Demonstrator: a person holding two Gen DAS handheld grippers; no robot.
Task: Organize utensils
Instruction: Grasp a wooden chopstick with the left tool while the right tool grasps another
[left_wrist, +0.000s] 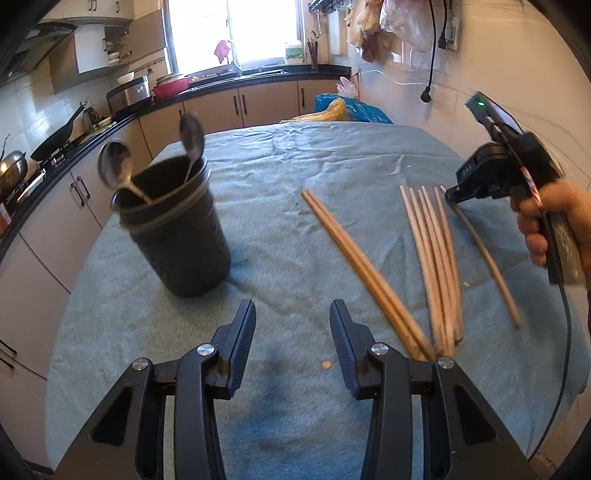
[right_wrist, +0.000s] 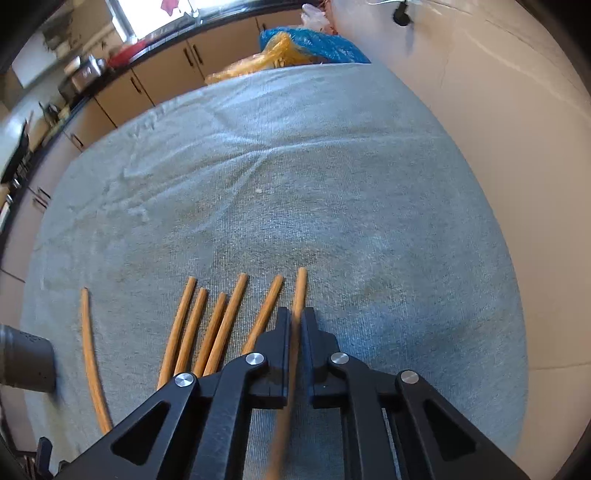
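Slim round wooden chopstick (right_wrist: 301, 291) in R gripper (right_wrist: 295, 317)

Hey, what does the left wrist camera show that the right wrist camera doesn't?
Only the left wrist view shows the two spoons standing in the dark utensil holder, the open, empty left tongs, and the hand holding the right tongs.

Only the right wrist view shows, close up, the right tongs shut on one chopstick, with the holder cut off at the frame edge.

Both show the loose chopsticks lying on the blue-grey towel and the kitchen cabinets behind.
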